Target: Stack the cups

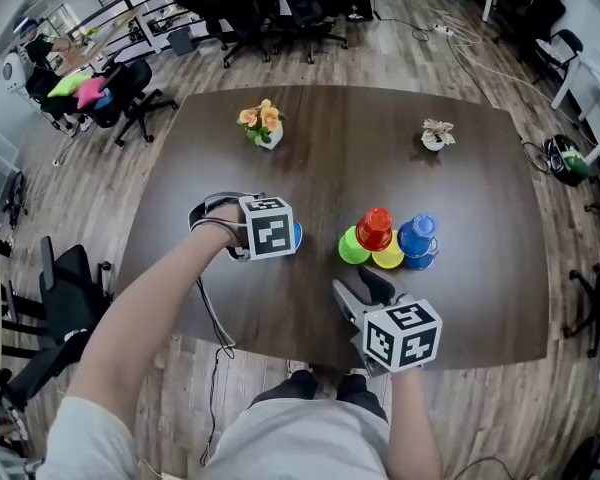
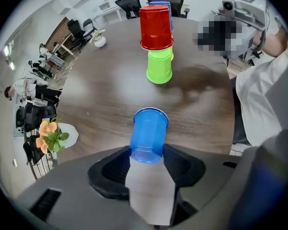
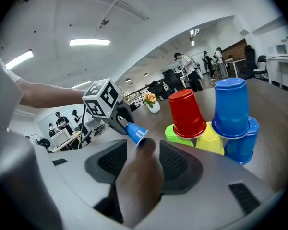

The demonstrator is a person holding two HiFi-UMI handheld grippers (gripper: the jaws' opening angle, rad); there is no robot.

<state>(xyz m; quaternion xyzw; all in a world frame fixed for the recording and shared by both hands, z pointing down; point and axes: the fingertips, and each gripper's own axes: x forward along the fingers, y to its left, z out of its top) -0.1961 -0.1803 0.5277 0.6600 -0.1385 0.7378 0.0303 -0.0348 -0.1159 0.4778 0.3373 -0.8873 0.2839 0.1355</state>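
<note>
**A:** Where do we have the loose cup?

**B:** In our left gripper [image 2: 148, 156] — its pads clamp the base of the blue cup [image 2: 149, 128], and the rim points out past the jaws.

**A:** And our right gripper [image 3: 137, 163]?

**B:** Its jaws stand apart with nothing between them. In the head view it hovers at six o'clock of the pile [image 1: 390, 243], near it.

**A:** How do we find the pile?

**B:** All upside down on the table [image 1: 310, 158]. The green cup [image 1: 351, 249], yellow cup [image 1: 389, 259] and low blue cup [image 1: 424, 261] make a touching row. The red cup [image 1: 375, 227] sits over green and yellow — the top blue cup [image 1: 418, 232] over yellow and low blue.

**A:** Where is the pile from our left gripper?

**B:** At three o'clock, apart from it. The flowers [image 1: 263, 125] stand at twelve o'clock.
</note>
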